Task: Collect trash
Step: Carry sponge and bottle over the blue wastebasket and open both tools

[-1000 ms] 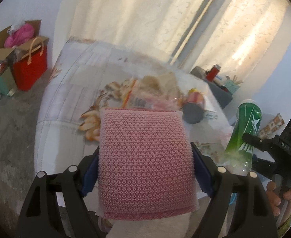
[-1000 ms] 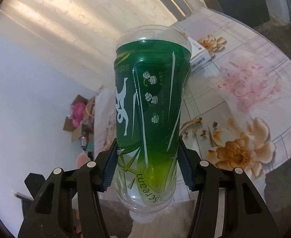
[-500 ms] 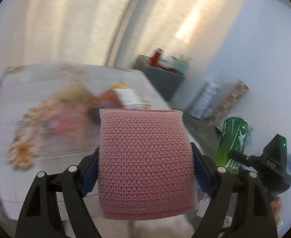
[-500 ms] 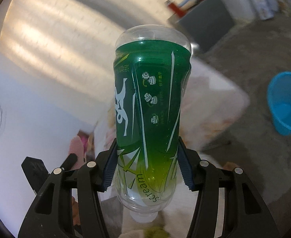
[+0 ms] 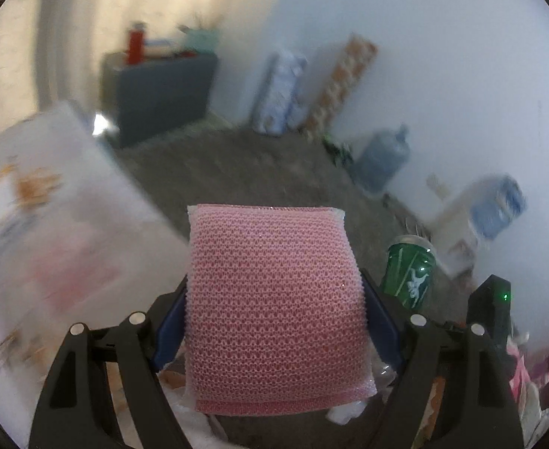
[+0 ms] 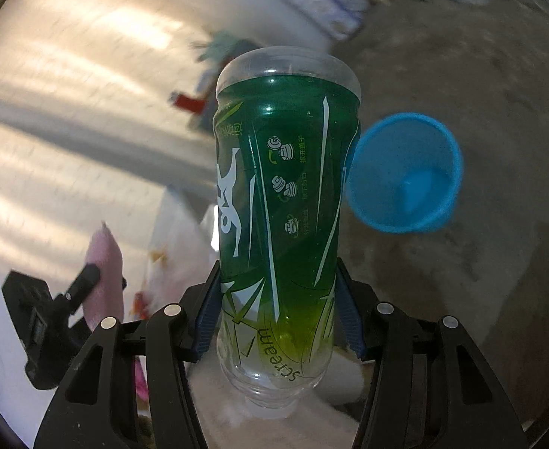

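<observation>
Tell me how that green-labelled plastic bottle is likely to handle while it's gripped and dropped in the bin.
The green bottle looks empty, so probably light. Its wall appears slightly pinched where the right hand-held gripper clamps it, suggesting thin, yielding plastic. It is round and smooth, so it may slip or roll if released outside the blue bin.

- left gripper (image 5: 274,321): matte black plastic fingers, slotted cutouts, silver screw heads, blue ribbed pads
- right gripper (image 6: 279,310): same black build, silver screws, blue pads; green LED lit on its body in left wrist view
</observation>
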Motion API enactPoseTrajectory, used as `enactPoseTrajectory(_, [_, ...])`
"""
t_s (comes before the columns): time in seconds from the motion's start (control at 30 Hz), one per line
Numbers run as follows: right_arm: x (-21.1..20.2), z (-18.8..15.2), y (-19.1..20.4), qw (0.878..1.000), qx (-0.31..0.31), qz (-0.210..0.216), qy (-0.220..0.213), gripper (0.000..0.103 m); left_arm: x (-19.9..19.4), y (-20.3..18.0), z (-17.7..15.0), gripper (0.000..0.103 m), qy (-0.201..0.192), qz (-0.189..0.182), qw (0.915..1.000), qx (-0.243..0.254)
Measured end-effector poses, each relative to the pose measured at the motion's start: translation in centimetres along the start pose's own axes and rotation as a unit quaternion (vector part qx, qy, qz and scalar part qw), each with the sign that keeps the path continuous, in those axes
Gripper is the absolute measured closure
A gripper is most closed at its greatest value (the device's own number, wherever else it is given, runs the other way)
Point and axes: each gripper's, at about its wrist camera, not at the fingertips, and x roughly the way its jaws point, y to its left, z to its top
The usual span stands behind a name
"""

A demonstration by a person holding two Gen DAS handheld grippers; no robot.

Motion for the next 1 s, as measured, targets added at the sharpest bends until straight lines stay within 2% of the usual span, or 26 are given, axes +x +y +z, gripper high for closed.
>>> enactPoseTrajectory(0.17, [2.9,3.1,-5.9,0.998,0.062,-0.015,0.013,0.051,10.9,-5.3,2.4,0.023,0.085,0.007,0.9958,0.033])
enactPoseTrajectory(0.23, [4.2,3.9,-7.9,0.996,0.081,-0.024,0.021,0.051,16.8,-6.6,2.8,0.023,0.131,0.025,0.9899,0.048])
enactPoseTrajectory(0.27, [4.5,3.3,-8.7,0.996,0.086,-0.025,0.028,0.051,19.3,-6.9,3.1,0.023,0.152,0.033,0.9866,0.05])
enactPoseTrajectory(0.4, [8.7,4.8,-12.1,0.99,0.123,-0.039,0.062,0.051,27.8,-6.2,2.8,0.023,0.23,0.051,0.9715,0.029])
enactPoseTrajectory(0.5, [10.2,5.9,-12.7,0.986,0.133,-0.05,0.09,0.051,32.6,-5.5,3.0,0.022,0.262,0.068,0.9625,0.014])
enactPoseTrajectory(0.6, [13.9,7.4,-14.1,0.98,0.138,-0.076,0.121,0.05,35.9,-4.8,3.2,0.02,0.274,0.085,0.9577,0.029])
enactPoseTrajectory(0.7, [15.6,8.7,-14.2,0.974,0.148,-0.082,0.154,0.048,37.7,-3.1,3.5,0.013,0.284,0.101,0.9533,0.015])
enactPoseTrajectory(0.73, [15.7,8.9,-14.3,0.972,0.151,-0.093,0.156,0.047,37.7,-2.8,3.4,0.009,0.284,0.104,0.9533,0.009])
enactPoseTrajectory(0.8, [16.8,9.3,-14.4,0.971,0.148,-0.105,0.159,0.045,37.3,-1.8,3.1,0.006,0.276,0.099,0.9559,-0.008])
enactPoseTrajectory(0.9, [17.3,9.5,-14.5,0.969,0.162,-0.103,0.154,0.041,37.7,-1.4,2.7,0.006,0.276,0.099,0.9558,-0.016])
enactPoseTrajectory(1.0, [16.7,9.5,-13.7,0.971,0.151,-0.118,0.141,0.038,36.7,-1.2,3.0,0.006,0.262,0.088,0.9603,-0.036])
